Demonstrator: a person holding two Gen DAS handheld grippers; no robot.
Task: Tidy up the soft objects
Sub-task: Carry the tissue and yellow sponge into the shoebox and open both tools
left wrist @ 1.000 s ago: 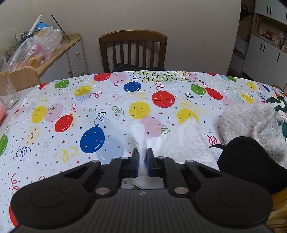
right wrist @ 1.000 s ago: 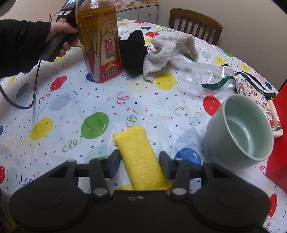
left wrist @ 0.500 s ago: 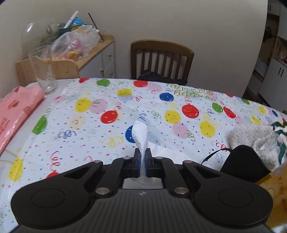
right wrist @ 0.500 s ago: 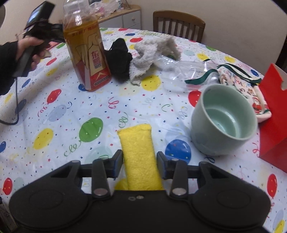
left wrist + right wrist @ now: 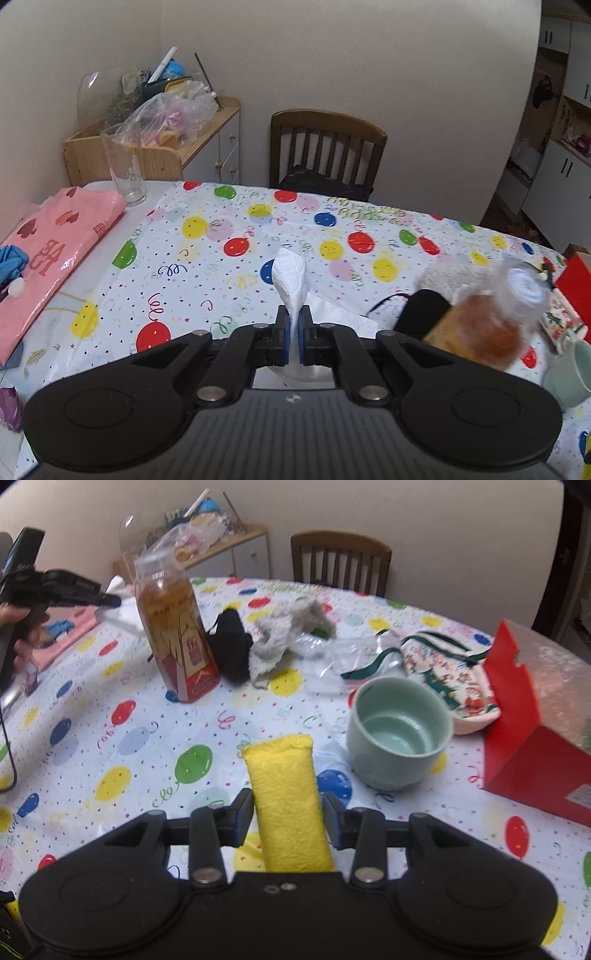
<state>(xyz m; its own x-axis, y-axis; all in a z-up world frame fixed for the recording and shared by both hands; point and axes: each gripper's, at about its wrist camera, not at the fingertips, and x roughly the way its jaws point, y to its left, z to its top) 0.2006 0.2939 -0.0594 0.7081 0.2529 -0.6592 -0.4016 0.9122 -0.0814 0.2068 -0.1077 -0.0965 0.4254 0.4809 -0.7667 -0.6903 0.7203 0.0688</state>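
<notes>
Both grippers clamp: tissue (image 5: pixel 291 280), sponge (image 5: pixel 288 805).

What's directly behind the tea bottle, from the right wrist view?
Behind the tea bottle, a black cloth item sits just to its right, with a grey fluffy towel beyond that. Whatever lies straight behind the bottle on the tablecloth is hidden.

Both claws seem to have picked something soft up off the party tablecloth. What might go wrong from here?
1. The left gripper pinches only a thin fold of the white tissue; the rest hangs loose and could tear or slip out.
2. The right gripper holds the yellow sponge near the pale green cup; a sideways swing might knock it.
3. The tall drink bottle stands between the two hands and looks easy to topple.
</notes>
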